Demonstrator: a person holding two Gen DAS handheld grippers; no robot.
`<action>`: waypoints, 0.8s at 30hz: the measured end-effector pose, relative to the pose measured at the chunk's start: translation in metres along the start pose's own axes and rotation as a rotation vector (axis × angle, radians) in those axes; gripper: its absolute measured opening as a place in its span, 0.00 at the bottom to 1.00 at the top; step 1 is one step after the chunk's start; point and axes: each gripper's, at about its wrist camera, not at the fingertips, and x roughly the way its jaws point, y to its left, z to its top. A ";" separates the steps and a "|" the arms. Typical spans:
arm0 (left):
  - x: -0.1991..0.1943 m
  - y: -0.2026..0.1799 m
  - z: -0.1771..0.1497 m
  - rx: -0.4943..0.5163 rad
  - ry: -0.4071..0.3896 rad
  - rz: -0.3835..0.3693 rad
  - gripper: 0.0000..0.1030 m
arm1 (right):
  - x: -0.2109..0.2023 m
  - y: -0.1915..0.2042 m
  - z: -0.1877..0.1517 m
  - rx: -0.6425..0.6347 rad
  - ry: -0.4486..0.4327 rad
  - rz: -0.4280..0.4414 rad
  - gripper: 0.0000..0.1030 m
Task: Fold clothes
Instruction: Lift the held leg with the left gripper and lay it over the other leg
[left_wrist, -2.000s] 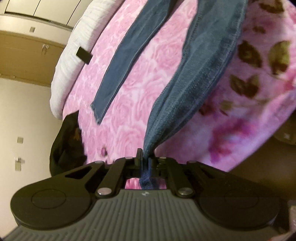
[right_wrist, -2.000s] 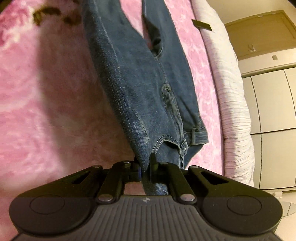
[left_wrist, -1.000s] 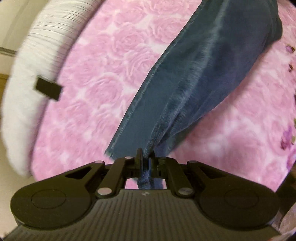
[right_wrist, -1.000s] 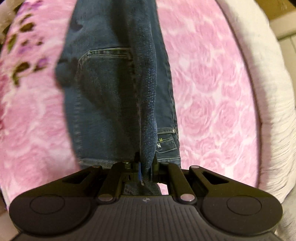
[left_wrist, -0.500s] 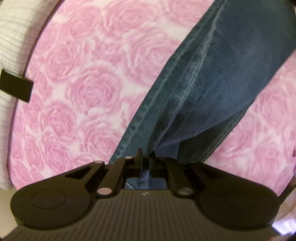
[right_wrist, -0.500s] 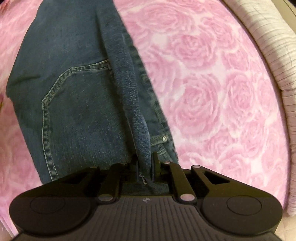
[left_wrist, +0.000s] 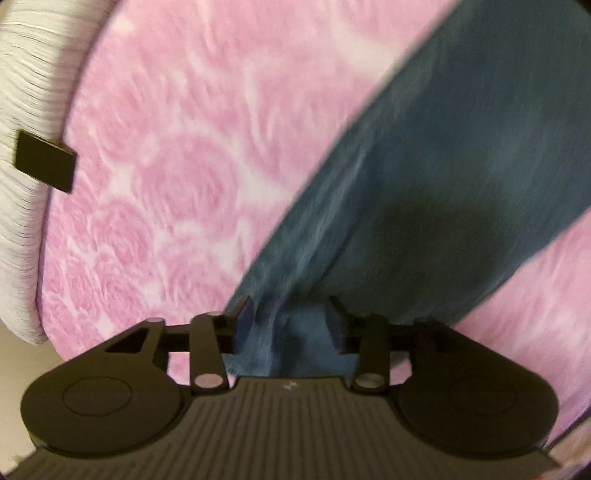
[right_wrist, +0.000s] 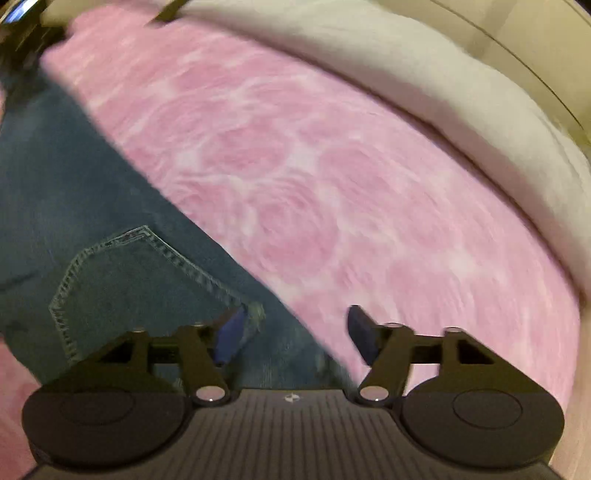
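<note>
Both grippers released jeans; no labels legible.

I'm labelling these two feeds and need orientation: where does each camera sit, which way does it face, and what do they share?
Left wrist: on the left gripper, looking steeply down at a jeans leg bunched between its opening jaws.
Right wrist: on the right gripper, looking down at the back pocket; jaws opening, pads clear of the denim.
Shared: jeans, pink rose blanket, white bedding.
</note>
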 end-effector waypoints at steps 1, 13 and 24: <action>-0.010 -0.005 0.009 -0.021 -0.037 -0.017 0.38 | -0.004 -0.007 -0.013 0.072 0.011 0.008 0.65; -0.047 -0.132 0.131 0.141 -0.258 -0.182 0.39 | 0.018 -0.073 -0.088 0.788 -0.070 0.162 0.23; -0.055 -0.134 0.108 0.072 -0.211 -0.117 0.43 | 0.010 -0.072 -0.090 0.703 -0.093 0.133 0.31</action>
